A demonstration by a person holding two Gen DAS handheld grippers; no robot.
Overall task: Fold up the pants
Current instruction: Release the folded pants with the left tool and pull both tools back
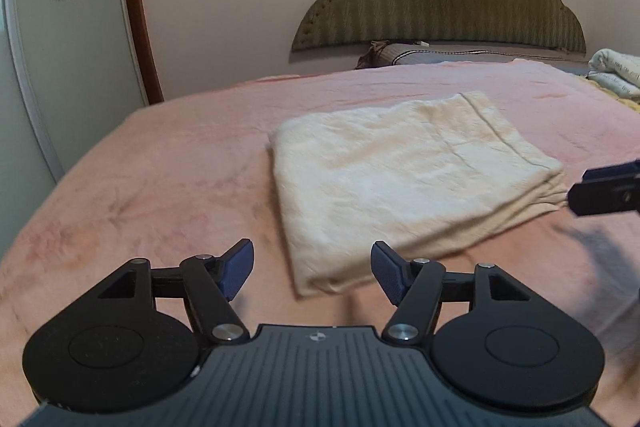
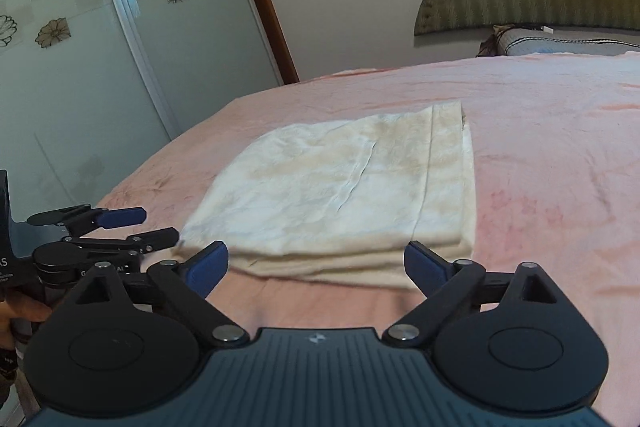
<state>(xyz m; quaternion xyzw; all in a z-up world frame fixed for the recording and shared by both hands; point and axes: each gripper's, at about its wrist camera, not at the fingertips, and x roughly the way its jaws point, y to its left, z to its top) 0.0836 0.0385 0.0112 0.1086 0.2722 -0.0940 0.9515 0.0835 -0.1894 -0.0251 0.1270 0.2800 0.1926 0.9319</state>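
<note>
Both claws, left & right, gape empty just short of the pants, folded flat on bed, so job looks done.

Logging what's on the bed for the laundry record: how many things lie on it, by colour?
Cream: 1, the folded pants
Pink: 1, the bedspread
Grey-blue: 1, the pillow
White: 1, the bundled bedding
Total: 4

Both wrist cameras look low and close across the bed, sharing the folded pants at twelve o'clock.
</note>
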